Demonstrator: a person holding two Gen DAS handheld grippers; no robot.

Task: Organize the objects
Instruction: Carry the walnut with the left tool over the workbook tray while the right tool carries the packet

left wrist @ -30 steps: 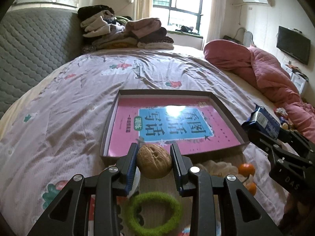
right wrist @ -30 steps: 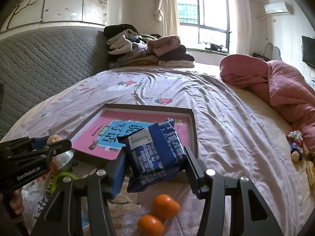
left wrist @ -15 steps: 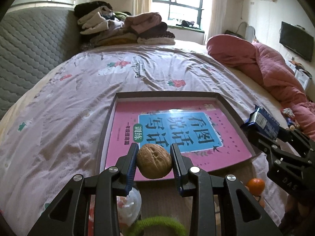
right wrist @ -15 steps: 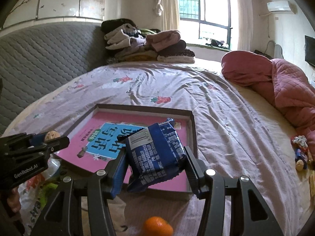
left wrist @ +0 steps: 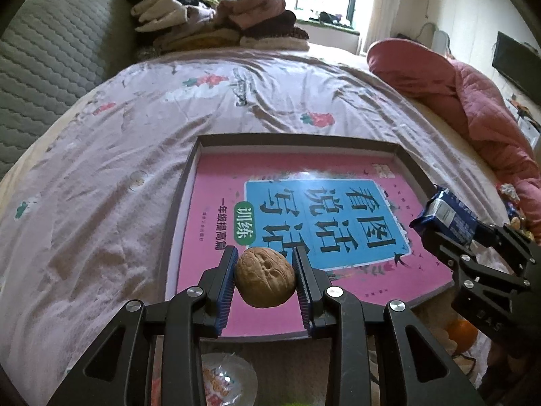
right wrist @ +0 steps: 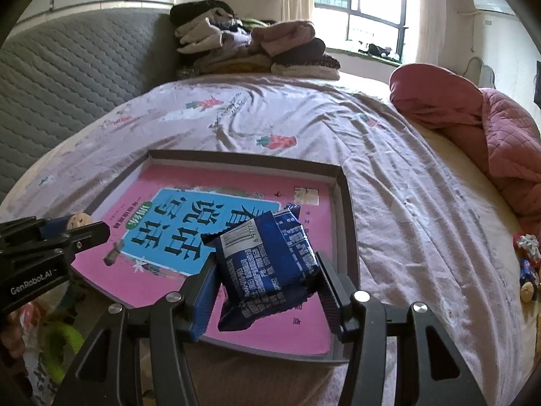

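Left wrist: tray (left wrist: 400,155) nearer than before

Each black hand-held gripper (left wrist: 264,270) has blue ribbed pads (left wrist: 226,287) and silver screws.

Open bedsheet (left wrist: 142,155) beyond the box rim (left wrist: 297,139); quilt (right wrist: 490,128) at right.
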